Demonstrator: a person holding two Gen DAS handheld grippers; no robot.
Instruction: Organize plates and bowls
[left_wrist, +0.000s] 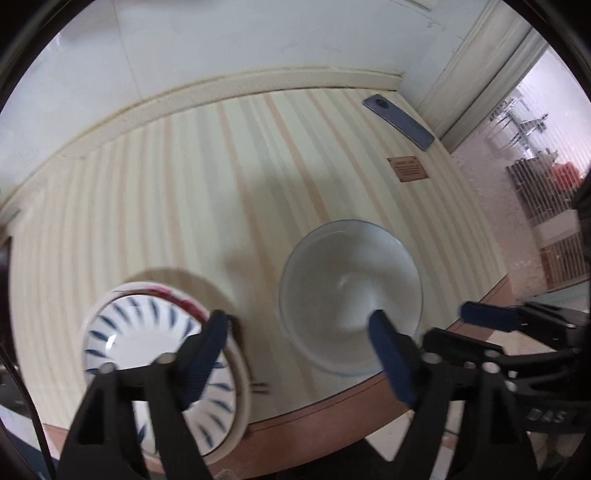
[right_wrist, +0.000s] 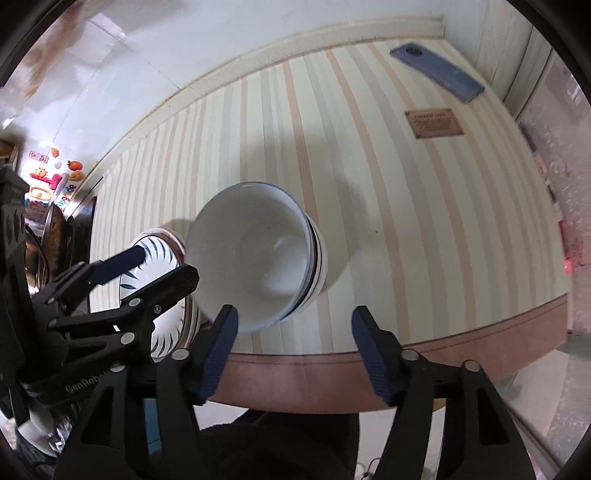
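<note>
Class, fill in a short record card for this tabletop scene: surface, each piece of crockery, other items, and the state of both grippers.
surface: striped table with a brown edge
white bowl: upright, empty, near the front edge
blue-patterned bowl: sits on a plate, to the left of the white bowl
phone: lies flat at the far right corner
brown card: flat, in front of the phone
left gripper: open, holding nothing
right gripper: open, holding nothing
</note>
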